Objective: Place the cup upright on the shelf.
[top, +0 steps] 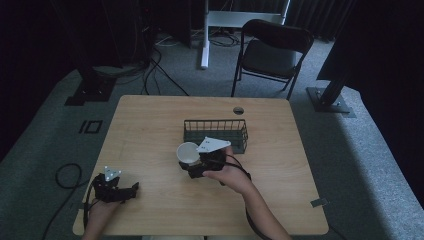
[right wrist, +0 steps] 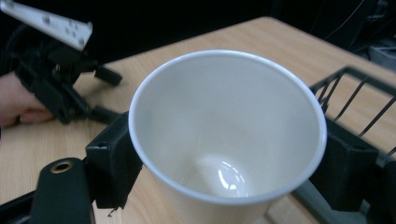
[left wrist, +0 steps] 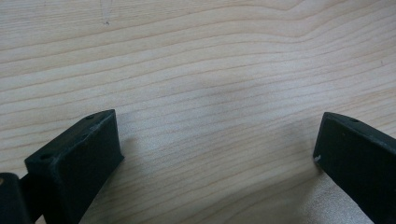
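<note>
White paper cup (right wrist: 227, 135) sits clamped between the black jaws of my right gripper (top: 196, 162), mouth up, plain inside, no print or label readable on it. I hold it just beside the near edge of the wire basket (top: 216, 131) on the wooden table (top: 150, 125). Well left of the basket, my left gripper (left wrist: 217, 154) rests low over bare wood, jaws spread wide, grasping nothing.
</note>
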The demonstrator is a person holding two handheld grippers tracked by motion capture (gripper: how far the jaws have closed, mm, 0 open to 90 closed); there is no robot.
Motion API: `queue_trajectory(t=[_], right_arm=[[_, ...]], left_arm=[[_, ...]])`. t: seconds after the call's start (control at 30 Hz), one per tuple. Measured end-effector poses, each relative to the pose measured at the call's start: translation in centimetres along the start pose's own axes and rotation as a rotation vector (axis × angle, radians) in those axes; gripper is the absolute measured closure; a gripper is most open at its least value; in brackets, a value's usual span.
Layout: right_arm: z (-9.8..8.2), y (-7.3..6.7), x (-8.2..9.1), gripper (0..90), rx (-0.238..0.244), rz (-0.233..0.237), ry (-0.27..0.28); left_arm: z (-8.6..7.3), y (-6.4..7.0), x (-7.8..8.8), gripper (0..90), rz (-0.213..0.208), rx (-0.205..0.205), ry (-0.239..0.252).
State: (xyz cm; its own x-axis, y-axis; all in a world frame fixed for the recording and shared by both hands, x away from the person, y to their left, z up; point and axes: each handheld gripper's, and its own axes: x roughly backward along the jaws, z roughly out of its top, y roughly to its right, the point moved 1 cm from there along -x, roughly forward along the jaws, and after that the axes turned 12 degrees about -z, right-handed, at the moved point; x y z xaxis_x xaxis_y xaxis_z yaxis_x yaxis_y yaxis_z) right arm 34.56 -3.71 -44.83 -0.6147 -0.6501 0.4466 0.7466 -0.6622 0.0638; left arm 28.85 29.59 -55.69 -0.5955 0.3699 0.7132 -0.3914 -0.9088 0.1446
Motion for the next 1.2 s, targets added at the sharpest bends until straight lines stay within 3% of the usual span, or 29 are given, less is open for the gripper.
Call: queue_trajectory(t=[0.33,0.63,0.87,1.03,1.2], right_arm=[[2.5,0.9,1.0,20.1,-0.005,-0.038,0.060],[4.8,2.3,1.5,20.1,-0.023,-0.103,0.105],[6.1,3.7,1.1,20.1,-0.057,-0.171,0.125],[6.6,4.8,0.6,20.1,-0.088,-0.246,0.129],[6.4,5.7,-0.4,20.1,-0.102,-0.307,0.097]], left_arm=[[0.0,0.0,0.0,0.9,0.001,-0.001,0.000],[0.0,0.0,0.0,0.9,0.000,-0.001,-0.001],[0.0,0.0,0.0,0.9,0.001,0.001,0.002],[0.0,0.0,0.0,0.9,0.000,0.000,0.000],[0.0,0.0,0.0,0.9,0.000,0.000,0.000]])
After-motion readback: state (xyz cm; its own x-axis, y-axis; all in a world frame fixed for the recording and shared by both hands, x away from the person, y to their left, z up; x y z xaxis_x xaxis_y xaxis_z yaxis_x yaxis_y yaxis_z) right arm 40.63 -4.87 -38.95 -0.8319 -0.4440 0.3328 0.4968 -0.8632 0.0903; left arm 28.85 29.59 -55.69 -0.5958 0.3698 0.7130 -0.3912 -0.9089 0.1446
